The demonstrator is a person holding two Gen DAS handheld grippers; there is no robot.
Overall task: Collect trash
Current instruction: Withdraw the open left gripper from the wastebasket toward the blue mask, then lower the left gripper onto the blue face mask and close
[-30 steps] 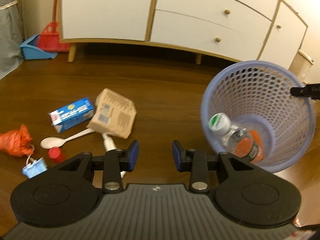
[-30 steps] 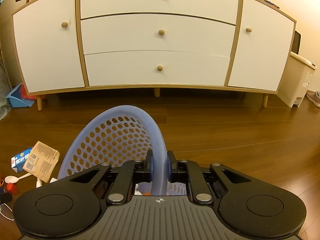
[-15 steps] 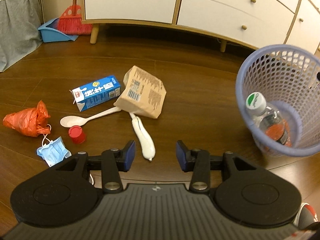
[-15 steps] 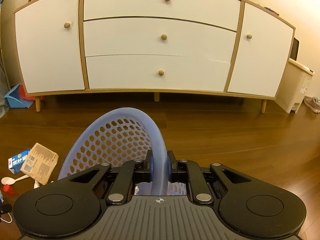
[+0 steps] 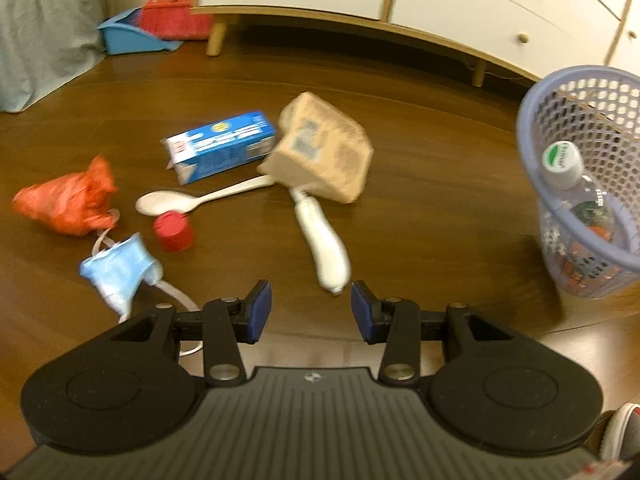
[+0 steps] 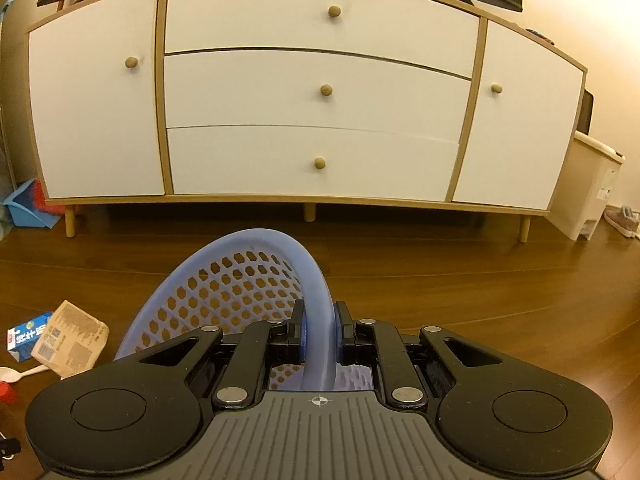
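The left gripper (image 5: pixel 311 312) has swung left and closer to the litter on the floor (image 5: pixel 440 208), its fingers spread and empty just short of a white handle (image 5: pixel 322 246). Beyond lie a brown box (image 5: pixel 324 148), blue carton (image 5: pixel 220 146), spoon (image 5: pixel 192 200), red cap (image 5: pixel 173 232), mask (image 5: pixel 116 272) and orange bag (image 5: pixel 68 200). At right, the right gripper (image 6: pixel 319 332) pinches the basket (image 6: pixel 316 280) rim; a bottle (image 5: pixel 576 188) lies inside.
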